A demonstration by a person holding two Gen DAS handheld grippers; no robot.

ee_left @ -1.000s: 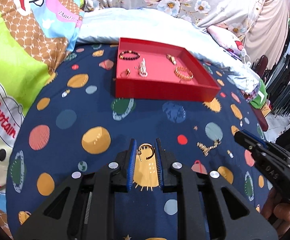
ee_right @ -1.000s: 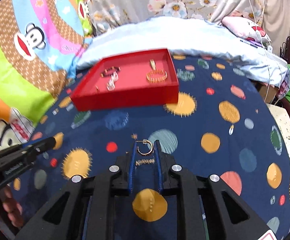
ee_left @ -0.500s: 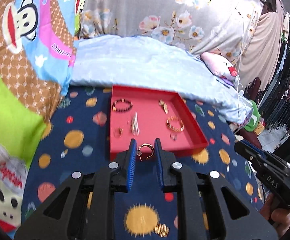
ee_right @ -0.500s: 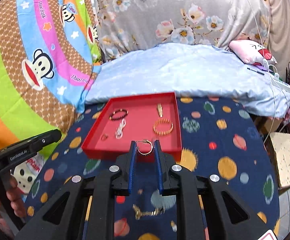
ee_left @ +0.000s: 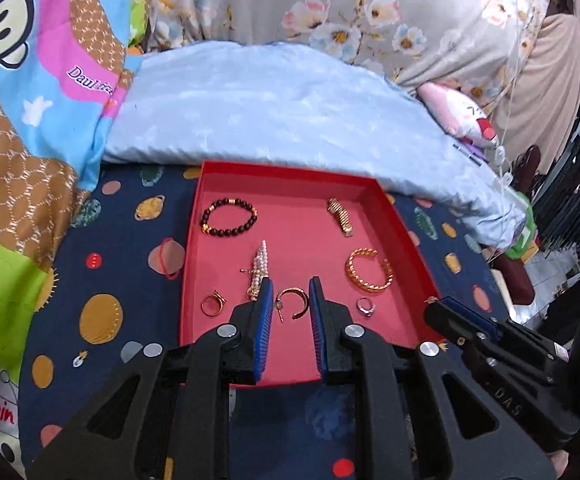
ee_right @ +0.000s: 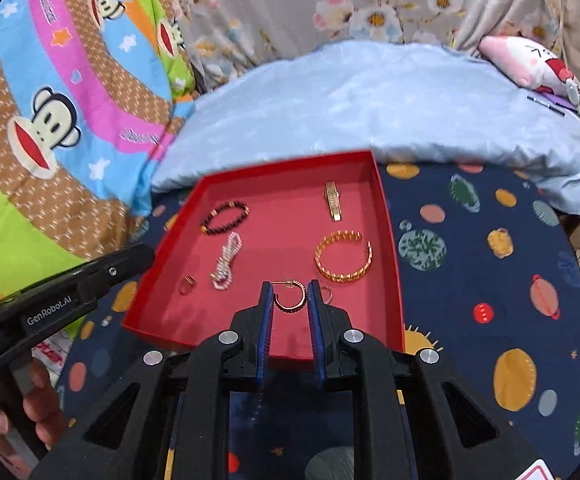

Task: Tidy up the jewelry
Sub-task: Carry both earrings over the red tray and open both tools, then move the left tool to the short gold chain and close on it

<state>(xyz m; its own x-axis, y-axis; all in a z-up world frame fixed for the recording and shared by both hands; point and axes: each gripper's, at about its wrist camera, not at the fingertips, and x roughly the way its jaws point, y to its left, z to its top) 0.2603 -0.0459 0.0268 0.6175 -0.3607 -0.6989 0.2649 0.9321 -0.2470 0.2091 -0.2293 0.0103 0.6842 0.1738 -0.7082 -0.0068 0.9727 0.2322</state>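
Blue pads: left gripper (ee_left: 289, 304) is pinching a gold hoop earring (ee_left: 293, 303), and right gripper (ee_right: 288, 298) is clamped on a darker hoop (ee_right: 287, 298), both hanging over the near end of the tray

Tray: red tray (ee_left: 400, 224) sits at 12 o'clock from both grippers on the bed, with low walls all round

Near row in tray: gold ring (ee_left: 211, 304) at about 10 o'clock from the left gripper, small stone ring (ee_left: 366, 306) at about 3 o'clock, pearl strand (ee_left: 258, 266) just past the left pad

Middle: gold cuff bracelet (ee_left: 369, 272) towards 1 o'clock

Far row: dark bead bracelet (ee_left: 227, 217) at 11 o'clock, gold watch-style band (ee_left: 340, 211) at 1 o'clock

Progress: pretty far along I'd say, six pieces already laid out apart from each other and the two hoops are right above the tray floor, not set down yet

Left to do: drop both hoops in the free spot at the near middle, probably as a pair. Can't tell if anything's left on the bed, since the grippers hide the near part

Surface: navy planet-print sheet (ee_right: 490, 264), soft and a bit rumpled, so the tray may not sit dead flat

Further back: pale blue quilt (ee_left: 281, 108), then cartoon monkey bedding (ee_right: 61, 92) at 10 o'clock

Room: floral curtain (ee_left: 370, 12) along the back, pink plush toy (ee_right: 530, 60) at 2 o'clock, hanging clothes off the right edge in the left view
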